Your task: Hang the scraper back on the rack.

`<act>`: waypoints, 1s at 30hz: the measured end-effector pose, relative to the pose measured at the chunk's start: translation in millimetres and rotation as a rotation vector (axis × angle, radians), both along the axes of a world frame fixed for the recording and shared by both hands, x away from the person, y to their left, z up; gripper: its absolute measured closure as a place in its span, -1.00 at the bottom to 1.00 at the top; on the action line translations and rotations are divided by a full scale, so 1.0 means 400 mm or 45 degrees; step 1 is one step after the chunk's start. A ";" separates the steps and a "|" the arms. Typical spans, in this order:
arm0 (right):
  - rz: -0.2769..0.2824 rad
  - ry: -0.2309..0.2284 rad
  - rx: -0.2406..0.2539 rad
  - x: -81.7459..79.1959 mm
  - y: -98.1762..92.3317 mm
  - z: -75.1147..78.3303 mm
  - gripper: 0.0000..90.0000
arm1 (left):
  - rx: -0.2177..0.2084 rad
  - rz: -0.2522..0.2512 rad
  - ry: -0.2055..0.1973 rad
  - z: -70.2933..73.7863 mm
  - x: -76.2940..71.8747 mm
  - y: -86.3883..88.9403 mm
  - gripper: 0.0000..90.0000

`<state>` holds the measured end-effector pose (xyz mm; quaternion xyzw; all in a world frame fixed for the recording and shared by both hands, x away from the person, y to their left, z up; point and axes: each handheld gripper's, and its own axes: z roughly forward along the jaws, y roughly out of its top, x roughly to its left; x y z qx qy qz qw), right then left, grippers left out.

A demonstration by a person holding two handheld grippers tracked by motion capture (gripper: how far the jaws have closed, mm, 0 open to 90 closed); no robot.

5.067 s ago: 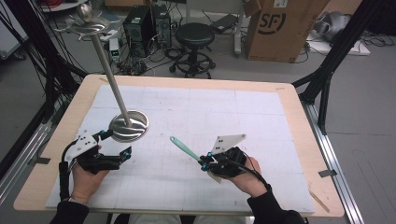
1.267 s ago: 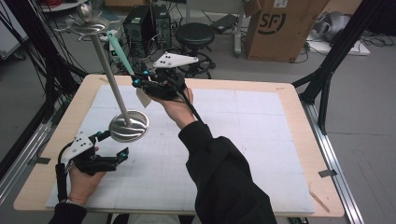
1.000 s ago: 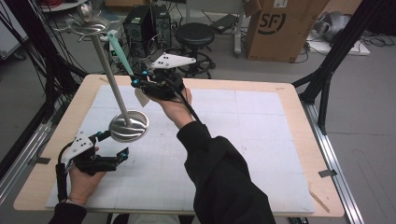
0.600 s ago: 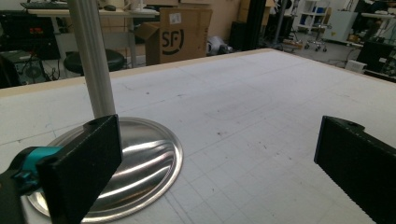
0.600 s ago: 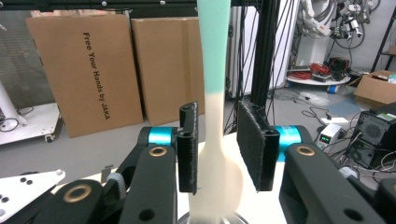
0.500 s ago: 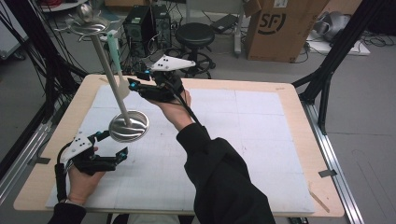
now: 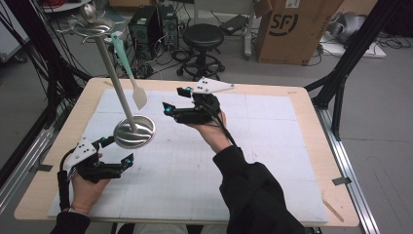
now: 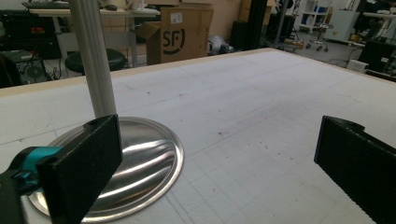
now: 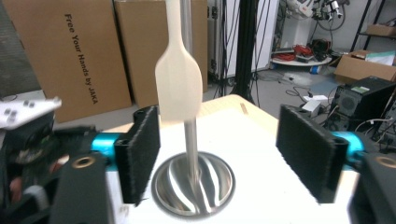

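Spatula (image 7: 127, 68) now hangs from the top ring of the stand (image 7: 117, 87), blade down beside the pole; a second ago I held it up there in my right gripper (image 7: 170, 110). That gripper has drawn back and lower, over the table (image 7: 272, 146), near the spatula but apart from it. Its jaws have just been opening and stand released, nothing between them. In the right gripper view the blade hangs free ahead, above the stand's round base. My left gripper (image 7: 127, 161) is unchanged: released, empty, low on the table just beside the base.

Writing: "SF" on the box (image 7: 287, 29) behind the table; "Free Your Hands by JAKA" on a carton (image 9: 70, 56).

Count: one spatula, one stand, two grippers, one stool (image 7: 203, 36).
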<state>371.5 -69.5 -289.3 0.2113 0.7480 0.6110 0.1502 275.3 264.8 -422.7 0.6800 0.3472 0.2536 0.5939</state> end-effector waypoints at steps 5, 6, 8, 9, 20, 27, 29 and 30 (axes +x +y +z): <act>-0.050 0.013 -0.012 -0.021 -0.070 -0.040 -0.68 | -0.004 0.008 -0.003 0.001 0.001 0.002 -0.96; -0.063 0.015 -0.022 -0.025 -0.083 -0.049 -0.70 | -0.010 0.014 -0.004 0.002 0.001 0.004 -0.96; -0.087 0.028 -0.034 -0.033 -0.107 -0.070 -0.81 | -0.010 0.020 -0.004 0.002 0.002 0.007 -0.96; -0.099 0.038 -0.038 -0.036 -0.119 -0.079 -0.83 | -0.014 0.022 -0.004 0.003 0.002 0.007 -0.96; -0.099 0.098 -0.054 -0.091 -0.221 -0.171 -1.00 | -0.012 0.019 -0.002 0.002 0.003 0.004 -0.96; -0.093 0.100 -0.119 -0.134 -0.270 -0.217 -0.99 | -0.007 0.015 0.003 0.001 0.004 0.001 -0.96; -0.096 0.097 -0.119 -0.145 -0.283 -0.227 -0.99 | -0.003 0.014 0.002 0.001 0.004 0.000 -0.96; -0.102 0.097 -0.123 -0.149 -0.290 -0.231 -1.00 | -0.003 0.013 0.003 0.001 0.004 -0.001 -0.96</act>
